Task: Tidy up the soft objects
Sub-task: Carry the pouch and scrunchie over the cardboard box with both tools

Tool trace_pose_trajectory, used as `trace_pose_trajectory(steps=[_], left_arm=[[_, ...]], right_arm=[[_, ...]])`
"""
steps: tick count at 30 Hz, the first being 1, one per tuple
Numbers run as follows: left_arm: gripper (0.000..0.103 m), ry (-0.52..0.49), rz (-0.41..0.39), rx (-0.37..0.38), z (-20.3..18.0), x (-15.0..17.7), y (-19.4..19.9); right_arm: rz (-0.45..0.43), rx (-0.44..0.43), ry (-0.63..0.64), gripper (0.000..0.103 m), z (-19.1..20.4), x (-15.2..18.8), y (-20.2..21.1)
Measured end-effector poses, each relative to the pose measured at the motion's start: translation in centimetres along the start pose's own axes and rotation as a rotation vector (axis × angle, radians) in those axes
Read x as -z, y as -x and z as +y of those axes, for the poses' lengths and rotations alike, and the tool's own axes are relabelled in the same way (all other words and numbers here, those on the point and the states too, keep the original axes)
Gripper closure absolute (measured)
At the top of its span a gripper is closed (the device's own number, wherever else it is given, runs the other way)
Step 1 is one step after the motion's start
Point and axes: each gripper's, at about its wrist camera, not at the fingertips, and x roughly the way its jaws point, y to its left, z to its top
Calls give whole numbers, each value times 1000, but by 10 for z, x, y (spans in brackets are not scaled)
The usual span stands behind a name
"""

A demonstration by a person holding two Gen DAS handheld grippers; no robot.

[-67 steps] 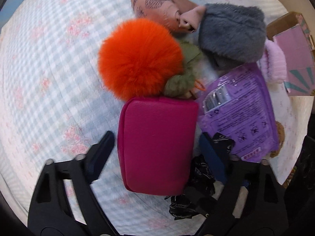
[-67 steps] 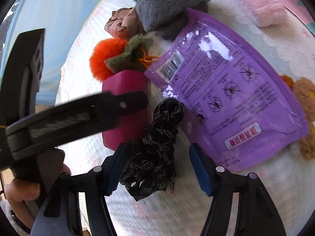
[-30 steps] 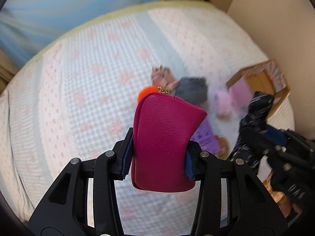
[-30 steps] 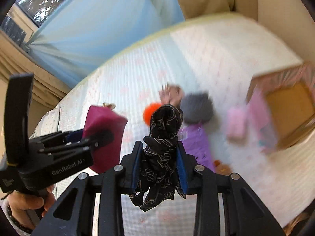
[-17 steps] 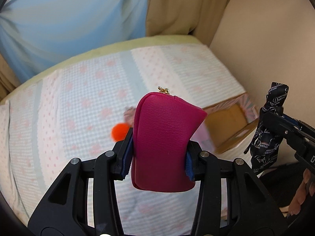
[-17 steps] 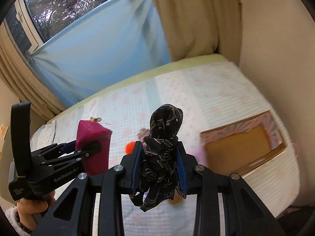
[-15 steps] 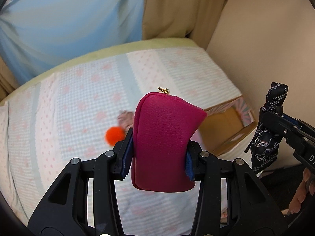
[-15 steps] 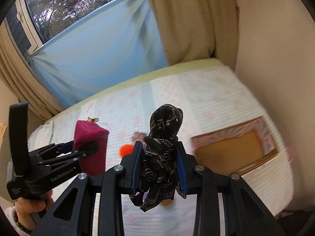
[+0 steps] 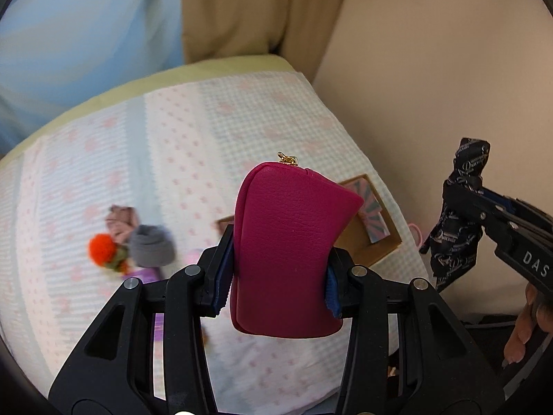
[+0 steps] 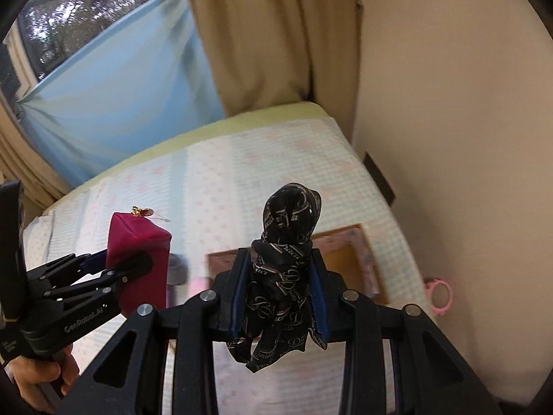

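Pale checked bedding with pink motifs covers the bed (image 9: 214, 131), with a blue curtain (image 9: 86, 34) behind it. At left on the bed lie an orange pom-pom (image 9: 101, 248) and a grey fuzzy item (image 9: 152, 246). High above them, the left gripper (image 9: 278, 269) is clamped on a magenta pouch (image 9: 287, 252). Behind it on the bed sits an open cardboard box (image 10: 349, 259). Farther right, the right gripper (image 10: 280, 297) is clamped on a black patterned cloth (image 10: 283, 276).

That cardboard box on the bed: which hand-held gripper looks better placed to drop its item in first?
Probably the right hand-held gripper. Its black scarf hangs directly in front of the cardboard box, while the left hand-held gripper, clamping the magenta pouch, sits further toward the leftover pile.
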Motion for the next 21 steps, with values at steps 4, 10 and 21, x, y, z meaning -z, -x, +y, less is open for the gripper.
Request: trace_pose_trajectory(steps=[4, 10, 21], left_arm=[[63, -18, 58, -2, -24, -1, -41], [63, -44, 151, -55, -33, 1, -112], [63, -68, 320, -94, -26, 18, -228]], right_arm=[[65, 39, -3, 73, -35, -7, -27], [194, 36, -39, 73, -72, -11, -87], [382, -54, -14, 73, -94, 4, -203]])
